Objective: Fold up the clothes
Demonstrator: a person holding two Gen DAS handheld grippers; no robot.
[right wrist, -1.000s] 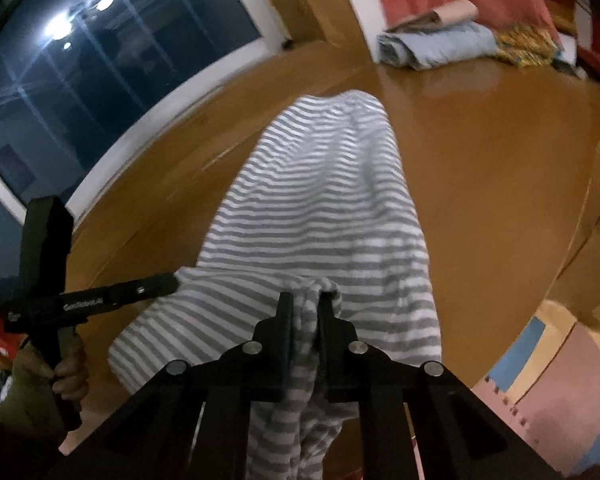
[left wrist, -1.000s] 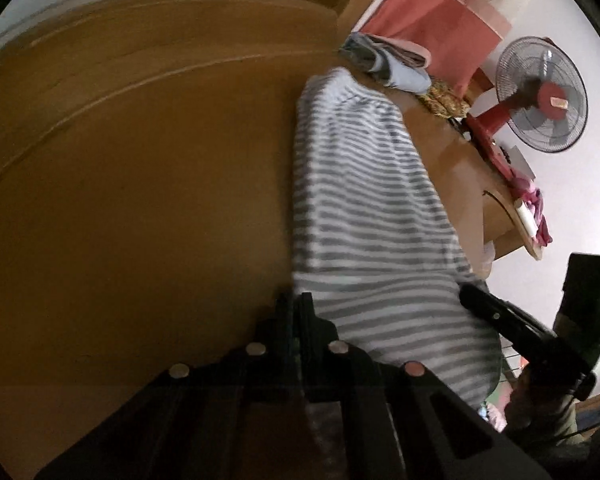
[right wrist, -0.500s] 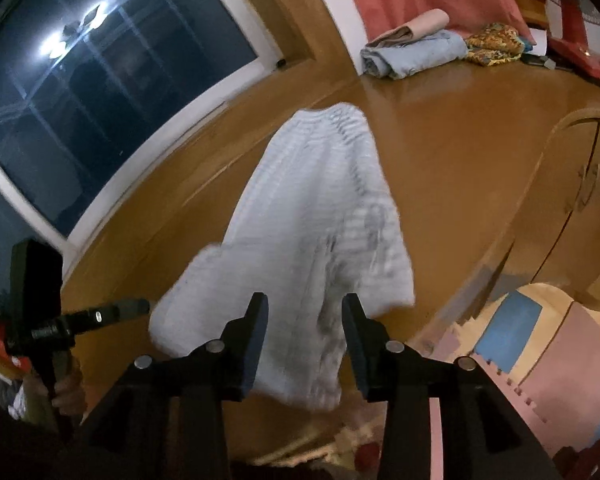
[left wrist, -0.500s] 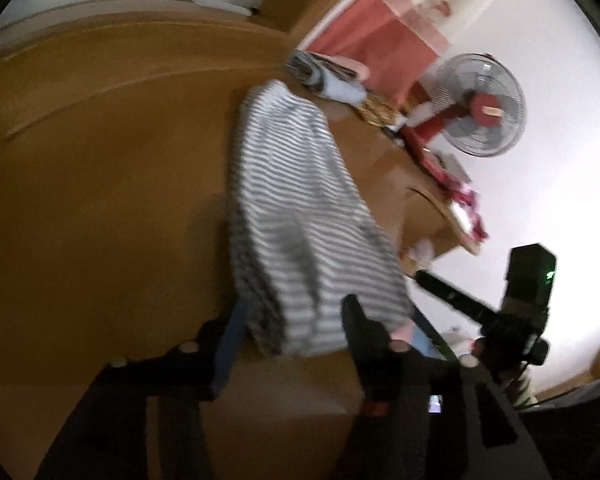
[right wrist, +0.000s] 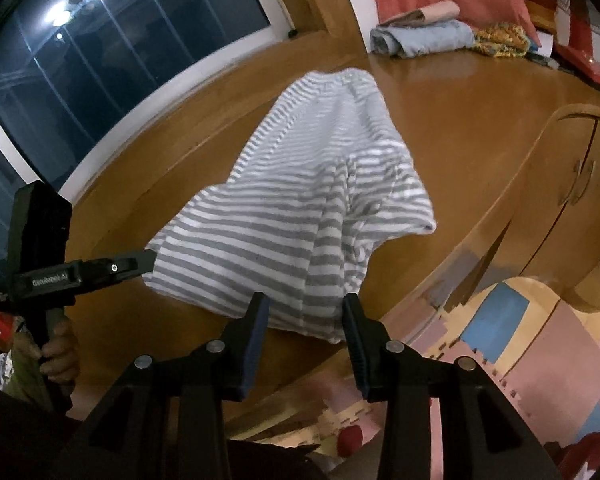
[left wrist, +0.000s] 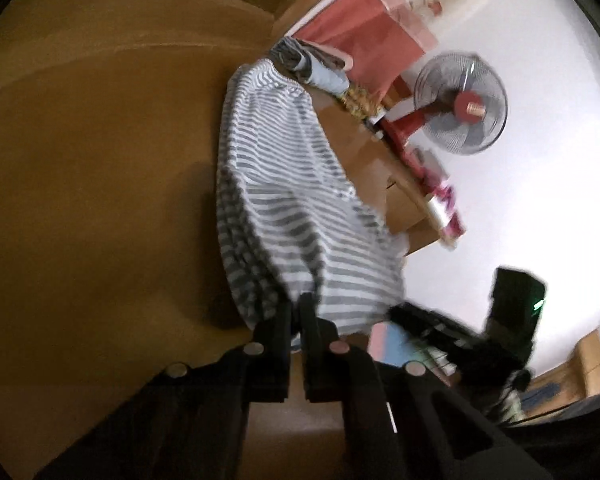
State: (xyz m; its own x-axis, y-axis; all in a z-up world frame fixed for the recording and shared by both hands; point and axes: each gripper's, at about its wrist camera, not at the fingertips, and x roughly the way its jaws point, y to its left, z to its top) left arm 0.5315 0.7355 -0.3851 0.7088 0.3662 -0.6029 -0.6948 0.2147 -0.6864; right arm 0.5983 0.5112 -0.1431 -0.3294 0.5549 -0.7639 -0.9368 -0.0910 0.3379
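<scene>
Mid-fold, I reckon: left tongs (left wrist: pixel 296 312) clenched on striped garment (right wrist: pixel 300 200) w/ near end lifted off worktop (right wrist: pixel 440 92); right tongs (right wrist: pixel 305 312) released. Next: I re-pinch other corner.

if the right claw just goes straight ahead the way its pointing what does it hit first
Most likely the near hem of the striped garment, which hangs right ahead of the open right claw, between its fingers. Beyond that lies the wooden table. Depth is hard to judge through the fisheye, so the gap is uncertain.
</scene>
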